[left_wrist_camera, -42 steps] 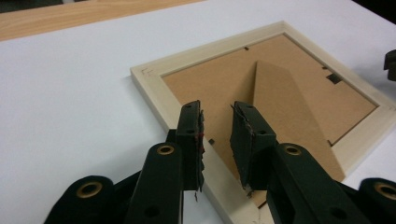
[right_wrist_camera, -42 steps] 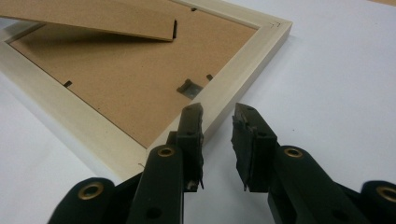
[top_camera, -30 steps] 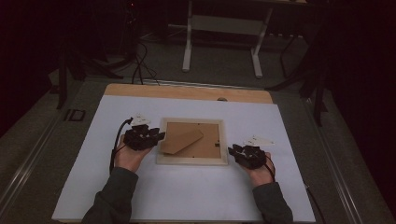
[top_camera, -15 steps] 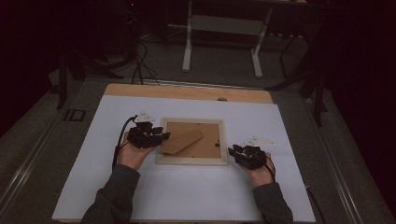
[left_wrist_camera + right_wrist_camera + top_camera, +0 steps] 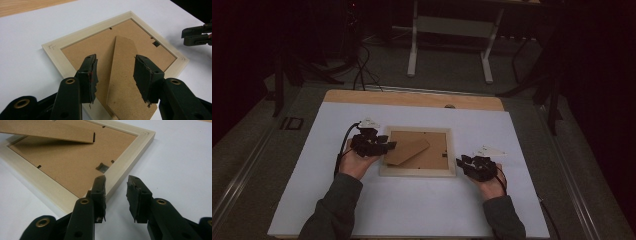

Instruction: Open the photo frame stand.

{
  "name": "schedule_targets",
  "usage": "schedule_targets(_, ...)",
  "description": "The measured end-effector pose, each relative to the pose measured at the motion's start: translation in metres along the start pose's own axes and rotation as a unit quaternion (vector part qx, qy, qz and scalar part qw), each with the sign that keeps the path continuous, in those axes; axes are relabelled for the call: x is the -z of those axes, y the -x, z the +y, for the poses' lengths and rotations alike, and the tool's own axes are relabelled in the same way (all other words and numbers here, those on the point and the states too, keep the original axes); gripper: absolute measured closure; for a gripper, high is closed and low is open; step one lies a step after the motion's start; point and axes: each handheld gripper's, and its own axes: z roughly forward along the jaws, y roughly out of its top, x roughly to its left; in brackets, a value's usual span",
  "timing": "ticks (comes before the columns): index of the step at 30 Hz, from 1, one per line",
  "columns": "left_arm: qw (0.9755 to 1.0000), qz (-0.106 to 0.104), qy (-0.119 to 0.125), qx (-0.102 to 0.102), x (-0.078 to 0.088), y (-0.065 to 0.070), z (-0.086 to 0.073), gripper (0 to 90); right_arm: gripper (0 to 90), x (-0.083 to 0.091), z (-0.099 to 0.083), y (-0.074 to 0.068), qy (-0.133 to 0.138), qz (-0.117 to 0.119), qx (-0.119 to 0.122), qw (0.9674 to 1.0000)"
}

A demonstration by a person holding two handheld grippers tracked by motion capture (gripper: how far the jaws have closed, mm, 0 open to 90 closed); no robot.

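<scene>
Lying face down near the middle of the white-topped bench point(image 5: 412, 210): one picture frame point(image 5: 417, 171), pale wood moulding, brown fibreboard backing uppermost. A strip of bare wood shows along the bench's far edge.

Easel stand point(image 5: 125, 82): brown fibreboard leg, attached to the backing, tapering toward the frame's middle and lifted off the backing at a shallow tilt. In the right gripper view its free end point(image 5: 62, 133) stands clear above the board with shadow beneath. A small metal hanger point(image 5: 102, 167) sits in the backing near the frame's right-hand edge; small dark tabs are spaced along the inner rim.

Left gripper point(image 5: 115, 75): held in the person's left hand point(image 5: 357, 162), at the frame's left edge, pointing across the backing. Jaws spread wide, one on either side of the stand's broad end. The stand passes between them; whether either pad touches it, I cannot tell.

Right gripper point(image 5: 116, 195): held in the person's right hand point(image 5: 491, 185), just beside the frame's near right corner. Jaws apart at a moderate gap, holding nothing, the left jaw over the moulding's outer edge, the right jaw over bare bench top. In the high view it sits low against the surface point(image 5: 474, 166).

Both sleeves dark green. Cables trail from each gripper. Beyond the bench: a dim floor, loose cables point(image 5: 362, 65), and the white legs of another stand point(image 5: 449, 45).
</scene>
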Motion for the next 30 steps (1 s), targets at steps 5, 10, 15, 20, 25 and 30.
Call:
schedule_targets(5,0.9999,-0.008,-0.006,0.001,-0.003,0.000,0.002,53.9,67.6,0.000,0.000,0.000,0.000,0.000,0.001,1.0000)
schedule_targets(10,0.9997,-0.017,-0.016,0.001,-0.007,0.000,0.004,52.0,67.6,0.001,0.000,0.000,0.001,0.000,0.000,1.0000)
schedule_targets(15,0.9994,-0.023,-0.026,0.002,-0.012,-0.002,0.005,49.3,67.6,0.001,0.000,0.001,0.001,-0.001,0.000,1.0000)
schedule_targets(20,0.9989,-0.034,-0.032,0.004,-0.015,-0.003,0.006,47.5,67.4,0.000,0.000,0.000,0.001,0.000,0.000,1.0000)
schedule_targets(25,0.9983,-0.043,-0.039,0.007,-0.019,-0.005,0.009,45.8,67.3,0.001,0.001,0.000,0.001,0.001,0.000,1.0000)
schedule_targets(30,0.9973,-0.056,-0.046,0.009,-0.024,-0.007,0.011,44.4,67.1,0.001,0.001,0.001,0.001,0.001,0.000,1.0000)
